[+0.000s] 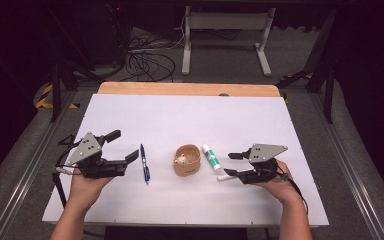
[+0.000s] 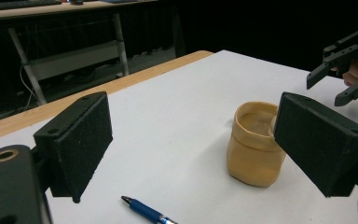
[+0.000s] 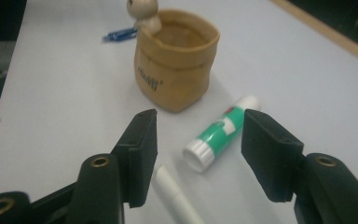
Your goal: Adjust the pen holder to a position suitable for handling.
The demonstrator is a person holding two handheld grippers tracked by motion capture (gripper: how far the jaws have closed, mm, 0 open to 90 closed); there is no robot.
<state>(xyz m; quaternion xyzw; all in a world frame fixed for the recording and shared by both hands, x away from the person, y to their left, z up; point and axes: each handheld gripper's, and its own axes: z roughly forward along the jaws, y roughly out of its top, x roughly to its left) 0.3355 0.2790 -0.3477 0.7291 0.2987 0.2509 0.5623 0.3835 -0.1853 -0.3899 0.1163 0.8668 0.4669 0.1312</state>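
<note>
The green-and-white glue stick (image 3: pixel 219 133) is lying on its side on the white bench (image 1: pixel 260 125), just beside the tan pouch-shaped holder (image 3: pixel 175 65), its white cap end pointing toward the right tool (image 3: pixel 198 156). That tool is hovering low with its jaws apart and nothing between the pads; the stick is sitting just ahead of the gap, not yet inside it. A white pen-like stick (image 3: pixel 179 200) is lying right by the inner jaw, partly under it.

The likely trouble is here: if the jaws are closing from this spot, they may be catching the white stick along with the glue, or nudging the round glue stick so that it is rolling away toward the holder. A push too far forward could also be tipping the light holder, which has a small wooden figure (image 3: pixel 142 11) on its rim.

Farther off, the blue pen (image 1: pixel 144 164) is lying well apart, near the left tool (image 1: pixel 116 149), whose jaws are standing wide apart and empty.
</note>
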